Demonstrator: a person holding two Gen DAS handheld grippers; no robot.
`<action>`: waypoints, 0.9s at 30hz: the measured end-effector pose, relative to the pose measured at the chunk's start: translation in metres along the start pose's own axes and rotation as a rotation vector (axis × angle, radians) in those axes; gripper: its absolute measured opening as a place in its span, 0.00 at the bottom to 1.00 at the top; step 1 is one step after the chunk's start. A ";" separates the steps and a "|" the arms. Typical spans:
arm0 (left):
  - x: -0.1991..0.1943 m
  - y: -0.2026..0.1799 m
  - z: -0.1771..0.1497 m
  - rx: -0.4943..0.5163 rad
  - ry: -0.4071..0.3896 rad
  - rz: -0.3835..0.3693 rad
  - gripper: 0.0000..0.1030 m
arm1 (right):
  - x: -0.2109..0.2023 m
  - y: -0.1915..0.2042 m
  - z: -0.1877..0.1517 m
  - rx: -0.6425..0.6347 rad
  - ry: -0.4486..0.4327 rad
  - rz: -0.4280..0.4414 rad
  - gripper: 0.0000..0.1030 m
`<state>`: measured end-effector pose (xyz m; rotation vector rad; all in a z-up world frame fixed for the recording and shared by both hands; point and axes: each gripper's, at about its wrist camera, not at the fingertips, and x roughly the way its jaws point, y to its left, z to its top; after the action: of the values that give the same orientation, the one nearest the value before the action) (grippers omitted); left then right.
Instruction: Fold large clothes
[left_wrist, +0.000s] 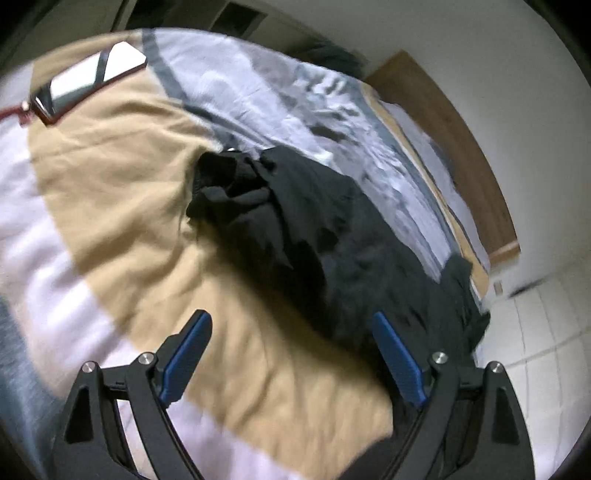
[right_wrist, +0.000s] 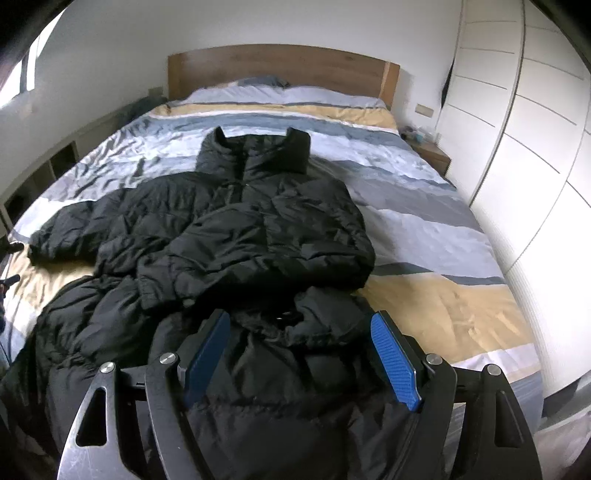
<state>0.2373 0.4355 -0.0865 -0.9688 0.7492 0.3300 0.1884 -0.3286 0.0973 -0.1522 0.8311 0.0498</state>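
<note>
A large black puffer jacket (right_wrist: 236, 229) lies on the striped bed cover (right_wrist: 436, 236), collar toward the headboard. Its right sleeve is folded across the chest and its left sleeve (right_wrist: 74, 225) stretches out to the left. My right gripper (right_wrist: 301, 321) is open and empty, hovering just above the jacket's lower hem. In the blurred left wrist view, my left gripper (left_wrist: 291, 325) is open and empty above the tan stripe, with the jacket (left_wrist: 332, 240) and its sleeve cuff (left_wrist: 221, 184) ahead and to the right.
A wooden headboard (right_wrist: 280, 66) stands at the far end. White wardrobe doors (right_wrist: 535, 129) run along the right, with a small nightstand (right_wrist: 430, 153) beside the bed. Low shelves (right_wrist: 48, 170) line the left wall. A white and red item (left_wrist: 88, 81) lies on the cover.
</note>
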 end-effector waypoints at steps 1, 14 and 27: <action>0.012 0.004 0.007 -0.034 0.004 -0.010 0.87 | 0.003 -0.001 0.001 0.003 0.007 -0.009 0.76; 0.081 0.021 0.043 -0.243 0.003 -0.089 0.42 | 0.014 -0.020 -0.003 0.023 0.062 -0.093 0.76; 0.060 -0.008 0.042 -0.143 -0.035 -0.079 0.09 | -0.008 -0.022 -0.014 0.031 0.033 -0.073 0.76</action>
<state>0.3020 0.4627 -0.1096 -1.1216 0.6603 0.3343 0.1755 -0.3528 0.0968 -0.1544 0.8586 -0.0339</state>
